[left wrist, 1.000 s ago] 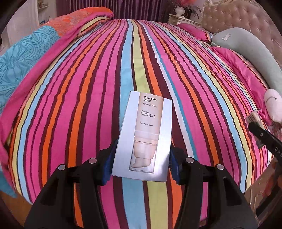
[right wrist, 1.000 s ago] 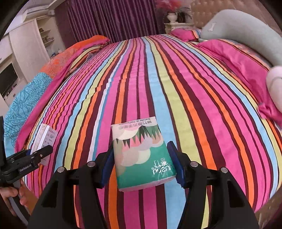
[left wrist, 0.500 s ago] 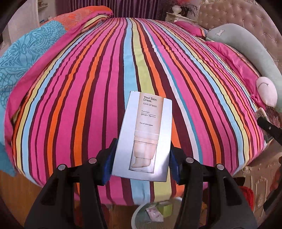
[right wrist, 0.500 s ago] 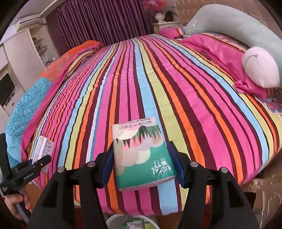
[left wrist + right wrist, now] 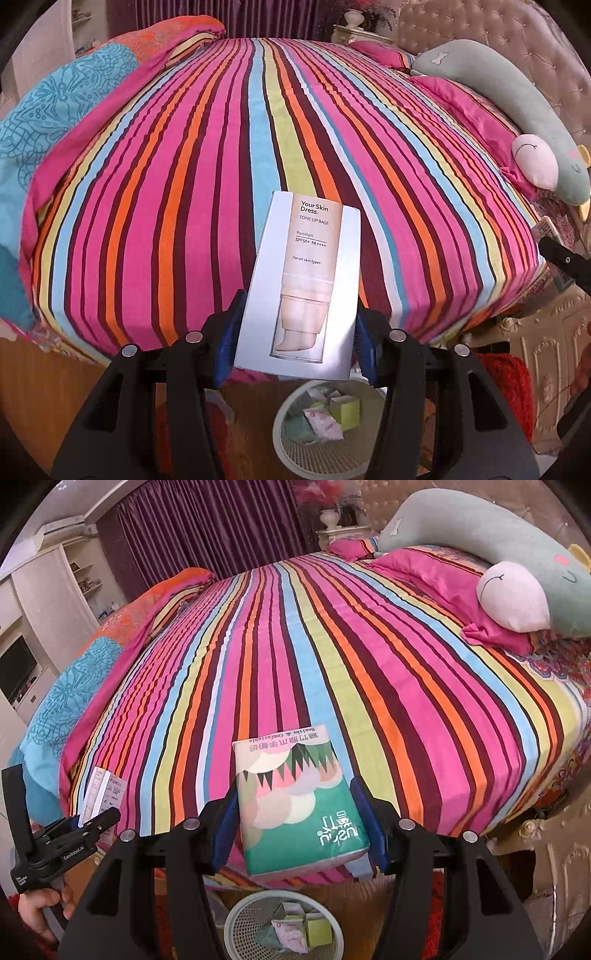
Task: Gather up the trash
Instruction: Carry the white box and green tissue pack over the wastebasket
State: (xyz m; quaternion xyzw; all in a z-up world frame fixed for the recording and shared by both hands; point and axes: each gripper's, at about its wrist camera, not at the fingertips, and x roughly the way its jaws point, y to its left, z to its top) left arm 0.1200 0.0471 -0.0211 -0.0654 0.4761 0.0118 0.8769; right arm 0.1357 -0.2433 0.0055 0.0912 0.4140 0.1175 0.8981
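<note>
L gripper (image 5: pixel 297 341) clamped on a white cosmetics box (image 5: pixel 303 284), "Your Skin Dress" print facing cam. Jaws closed to box width, blue pads (image 5: pixel 227 341) pressed on both long sides near its lower end; most of the box sticks out past the fingertips toward 12 o'clock, tilted slightly to 1. Box is off the bed, held above the striped bedspread (image 5: pixel 184 184) edge. Below the L gripper, at 6 o'clock, a white mesh trash basket (image 5: pixel 291 448) on the floor w/ a few items already inside: crumpled wrapper, small green box. At 3 o'clock in the L wrist view, tip of the other gripper shows, black, w/ something pale in it, too small to read.

R gripper (image 5: pixel 299 829) clamped on a green tissue pack (image 5: pixel 297 801), print upside down to cam. Jaws closed to pack width, pads on both sides of its near half; far end pokes out toward 12 o'clock. Pack held over the bed's foot edge, not resting on it. Basket (image 5: pixel 240 919) again at 6 o'clock below the R gripper, just beyond the bed edge, same contents visible. At 8 o'clock in the R wrist view, L gripper (image 5: pixel 94 818) seen side-on, box (image 5: pixel 101 792) upright in it, person's hand (image 5: pixel 37 912) on the handle. At 2 o'clock, grey-green plush pillow (image 5: pixel 480 528) near the headboard.
</note>
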